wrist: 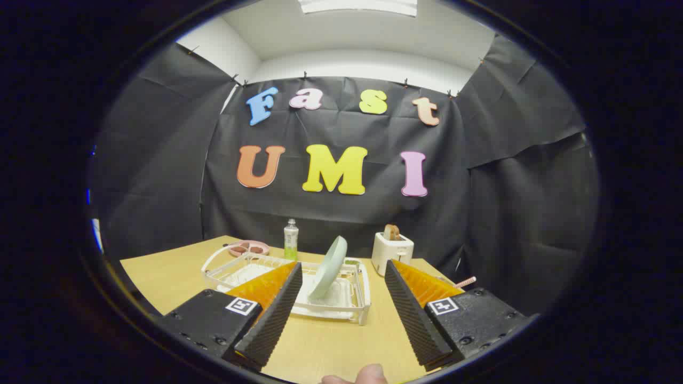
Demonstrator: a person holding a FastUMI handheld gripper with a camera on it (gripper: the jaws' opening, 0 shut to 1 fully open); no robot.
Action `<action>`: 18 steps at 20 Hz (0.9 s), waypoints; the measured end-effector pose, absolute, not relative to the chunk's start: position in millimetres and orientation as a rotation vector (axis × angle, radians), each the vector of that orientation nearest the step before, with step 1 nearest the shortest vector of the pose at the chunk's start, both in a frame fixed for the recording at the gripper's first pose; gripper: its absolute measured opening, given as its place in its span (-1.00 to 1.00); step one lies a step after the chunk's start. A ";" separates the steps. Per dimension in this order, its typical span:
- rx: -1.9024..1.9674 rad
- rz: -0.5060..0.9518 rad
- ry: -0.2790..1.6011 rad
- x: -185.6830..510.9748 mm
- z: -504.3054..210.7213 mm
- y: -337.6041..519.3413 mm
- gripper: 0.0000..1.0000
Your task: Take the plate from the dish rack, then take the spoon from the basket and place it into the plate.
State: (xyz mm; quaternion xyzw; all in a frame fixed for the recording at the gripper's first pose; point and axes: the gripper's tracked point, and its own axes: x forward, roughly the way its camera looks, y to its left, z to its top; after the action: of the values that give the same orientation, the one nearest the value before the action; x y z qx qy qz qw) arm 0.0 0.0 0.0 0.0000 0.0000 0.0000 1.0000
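The gripper (341,314) is held with its ridged black fingers (277,314) wide apart, nothing between them. At twelve o'clock, just beyond, a pale green round plate (329,268) is seen leaning in a white wire dish rack (356,298) on the wooden table (160,277). A white toaster (391,253) stands at one o'clock, a clear bottle (291,240) and pink dish (248,248) at eleven.

The wooden table (171,277) carries a dish rack (299,285), toaster (392,253), bottle (291,240) and pink plate (248,248).

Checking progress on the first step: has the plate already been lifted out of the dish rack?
No. The plate stands tilted in the dish rack, ahead of the open fingers, which hold nothing.
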 end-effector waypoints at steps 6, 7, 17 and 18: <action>-0.005 -0.009 -0.002 -1.0 1.7 -4.6 1.00; -0.009 -0.012 -0.005 -1.4 2.1 -6.3 1.00; 0.001 0.007 0.004 7.2 1.4 -9.9 1.00; 0.001 0.003 0.008 10.4 2.8 -14.0 1.00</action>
State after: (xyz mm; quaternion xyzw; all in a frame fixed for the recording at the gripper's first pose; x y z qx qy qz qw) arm 10.4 -14.0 2.8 0.0004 0.0039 0.0014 1.0000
